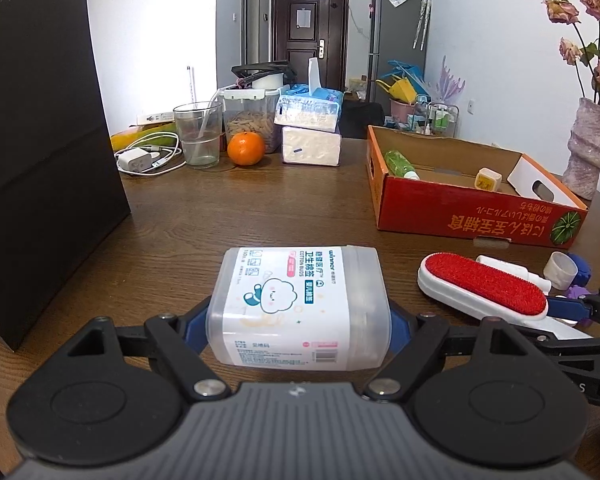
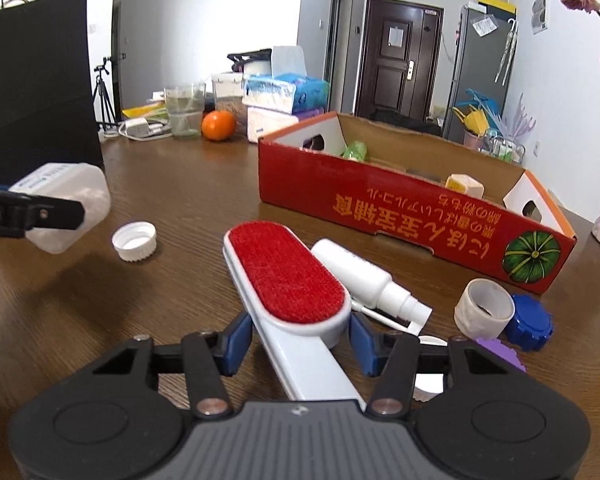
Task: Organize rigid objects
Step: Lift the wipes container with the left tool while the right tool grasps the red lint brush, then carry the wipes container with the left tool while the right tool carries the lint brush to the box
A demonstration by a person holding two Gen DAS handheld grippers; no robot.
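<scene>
A clear cotton bud box [image 1: 300,308] with a white label lies sideways between the blue pads of my left gripper [image 1: 300,330], which is shut on its two ends. The right wrist view shows this box [image 2: 76,196] at the left, held a little above the wooden table [image 2: 188,200]. My right gripper [image 2: 300,344] is shut on a white lint brush [image 2: 288,276] with a red pad, its pads against the near end of the brush head. The brush lies on the table. A red cardboard box [image 2: 380,208] stands open beyond it, holding a green bottle [image 2: 356,150] and a small yellow-white box [image 2: 464,186].
A white spray bottle [image 2: 364,276], a white cap [image 2: 134,240], a white ring [image 2: 484,308] and a blue cap [image 2: 530,322] lie around the brush. A tall black paper bag [image 1: 40,160] stands at the left. Farther back are a glass [image 1: 198,136], an orange [image 1: 246,148] and tissue packs [image 1: 308,132]. A vase [image 1: 588,148] stands at the right.
</scene>
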